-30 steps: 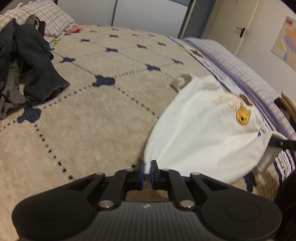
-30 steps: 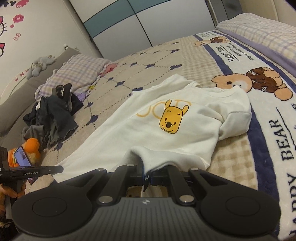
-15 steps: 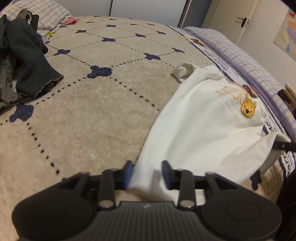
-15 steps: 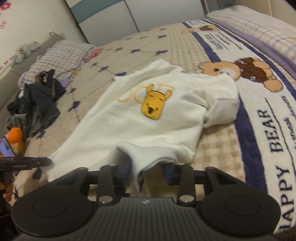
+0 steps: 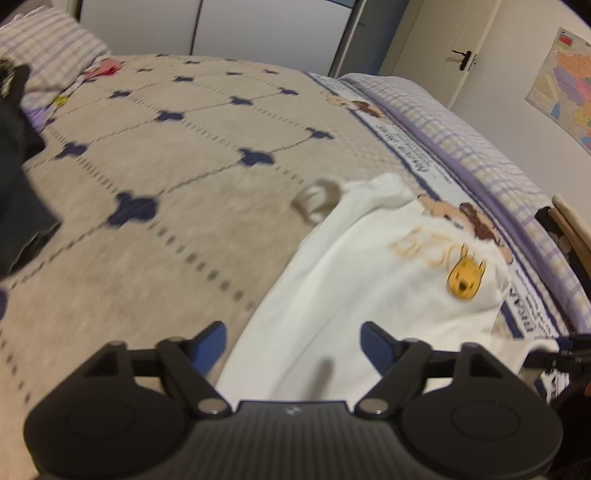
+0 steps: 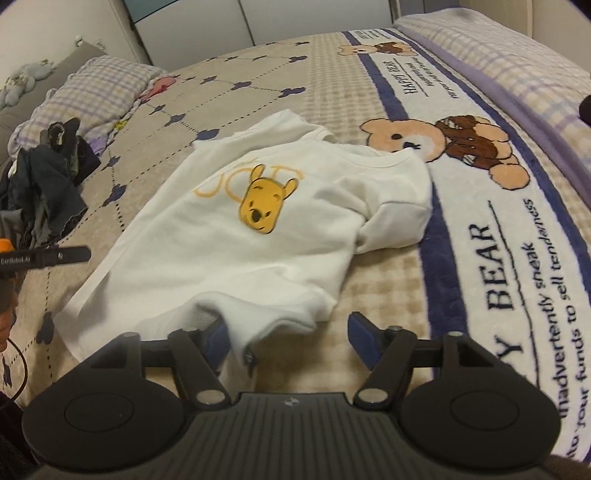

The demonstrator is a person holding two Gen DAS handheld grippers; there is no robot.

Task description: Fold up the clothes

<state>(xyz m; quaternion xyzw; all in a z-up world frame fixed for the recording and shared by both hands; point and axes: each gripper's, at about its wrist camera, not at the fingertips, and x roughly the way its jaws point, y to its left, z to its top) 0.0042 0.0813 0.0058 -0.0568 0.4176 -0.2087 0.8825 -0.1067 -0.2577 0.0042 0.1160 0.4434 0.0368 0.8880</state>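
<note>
The right gripper (image 6: 288, 338) stood spread over the near hem of a white shirt (image 6: 221, 251), its jaws having just been opening; a fold of hem lay between them, against the left pad, with the right pad clear of the cloth. The left gripper (image 5: 293, 343) was likewise spread, jaws just opened, with the shirt's (image 5: 369, 295) edge lying loose between the blue pads, gripped by neither. In the right wrist view that tool's black finger (image 6: 55, 255) reached in from the left edge, its label reading "GenRobot.AI".

The shirt lay face up on the bed's blanket (image 6: 388, 302), one short sleeve (image 6: 397, 225) bunched on the right. A yellow cartoon bear face (image 6: 264, 205) was printed on the chest over gold letters too curved to read.

Beside the shirt, the blanket's white band carried "BEAR" (image 6: 495, 269) in large letters, with smaller script reading in part "inadvertently sneak" and "your funds to sell tenderness". Farther along sat two embroidered bears (image 6: 443, 142), then "HAPPY BEAR" (image 6: 413, 77).

A heap of dark clothes (image 6: 44, 192) lay well apart to the left, near a checked pillow (image 6: 96, 88). Beyond stood wardrobe doors (image 5: 258, 29) and, in the left wrist view, a wall map (image 5: 565, 85), its text blurred.
</note>
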